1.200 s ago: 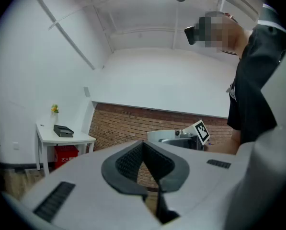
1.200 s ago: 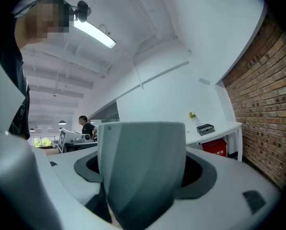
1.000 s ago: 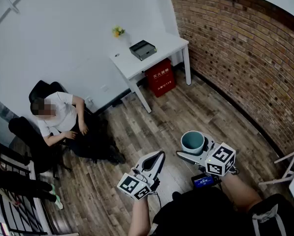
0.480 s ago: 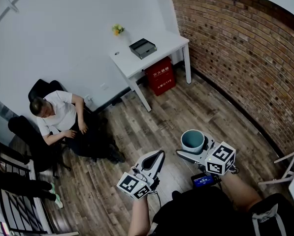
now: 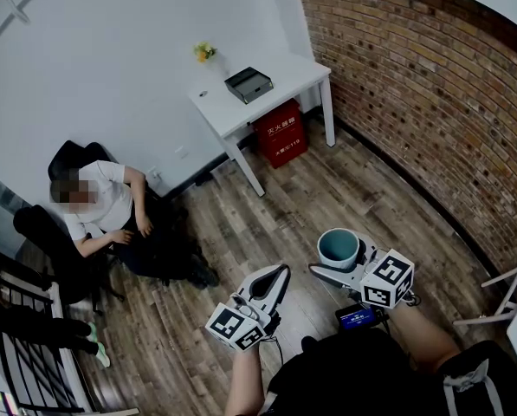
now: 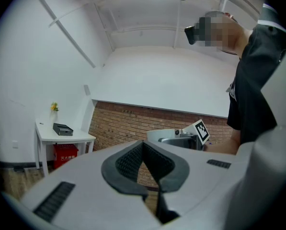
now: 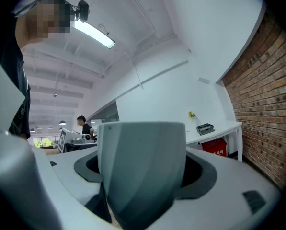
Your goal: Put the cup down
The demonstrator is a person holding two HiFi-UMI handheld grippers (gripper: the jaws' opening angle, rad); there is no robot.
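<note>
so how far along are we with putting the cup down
Done: nothing yet beyond the grasp. In hand: the right gripper is shut on the teal cup, held upright in the air over the wooden floor. The left gripper is shut and empty. Left: take it to a surface, perhaps the white table across the room, and release.

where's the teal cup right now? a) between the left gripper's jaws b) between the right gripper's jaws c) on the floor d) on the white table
B: the right gripper view shows the cup clamped between the jaws of the right gripper, with its opening facing up in the head view.
</note>
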